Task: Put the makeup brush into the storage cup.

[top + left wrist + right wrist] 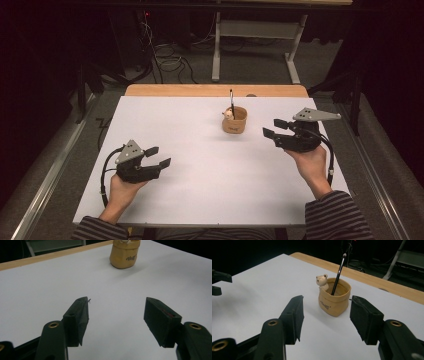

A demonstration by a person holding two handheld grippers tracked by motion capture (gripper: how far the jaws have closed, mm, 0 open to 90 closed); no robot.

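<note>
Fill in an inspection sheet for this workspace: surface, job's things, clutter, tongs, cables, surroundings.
Surface: white table, wooden strip at its far edge.
Job's things: tan pot with a bear figure, upright; a dark pen leans inside it.
Clutter: nothing seen.
Tongs: left tongs open, holding nothing, well short of the pot; right tongs open, pointing at the pot, not touching it.
Cables: one trails from each tool; more lie on the floor beyond the table.
Surroundings: dark room, grey table frame behind.
</note>
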